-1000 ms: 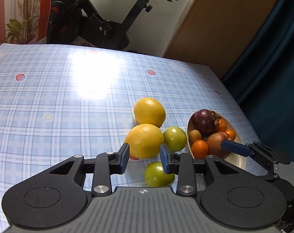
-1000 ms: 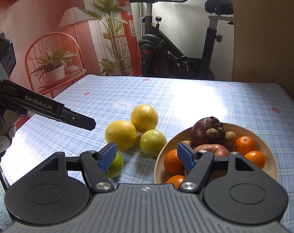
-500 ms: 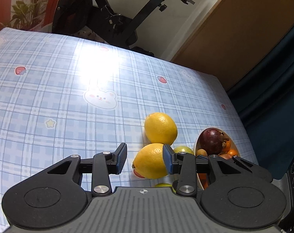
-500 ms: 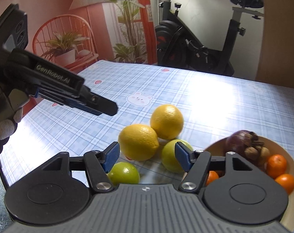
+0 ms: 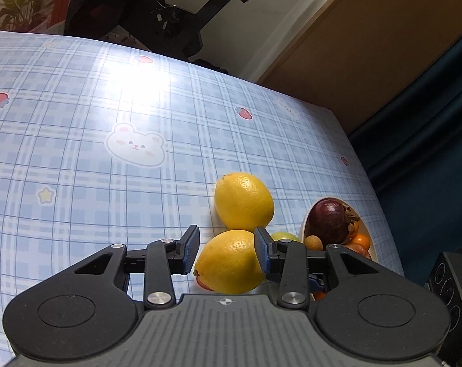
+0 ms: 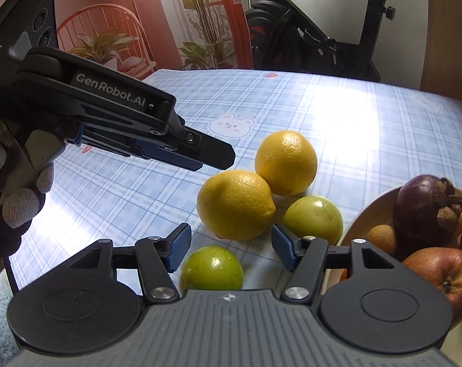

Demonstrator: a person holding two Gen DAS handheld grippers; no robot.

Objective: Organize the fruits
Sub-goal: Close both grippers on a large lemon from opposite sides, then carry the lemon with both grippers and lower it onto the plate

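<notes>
Scene: four loose fruits on a blue plaid tablecloth (image 5: 78, 183), bowl (image 6: 357, 214) of mixed fruit just beside them at the right.
L gripper (image 5: 226, 249): jaws part-spread, empty, hanging above the near lemon (image 5: 231, 260); in the right wrist view its fingers sit clear of the peel, no contact.
R gripper (image 6: 231, 249): jaws closing, pads bare; near green fruit (image 6: 212, 267) lies below and between them, not pinched yet.
Task fruit: near lemon touches far lemon (image 6: 286, 162) and far green fruit (image 6: 313, 217); all well inside the cloth.
Step, as judged: each tool lining up on its own fruit for a lift to the bowl.
Doing it well: L jaws look too narrow for the lemon; widen first, straddle the fat middle, come down straight. R should centre on the green fruit before pinching, or it may roll.
Edges: table's right edge runs close behind the bowl.
Room: open cloth to the left & far side; tight among the cluster; the two tools sit near each other, so stagger the lifts.
</notes>
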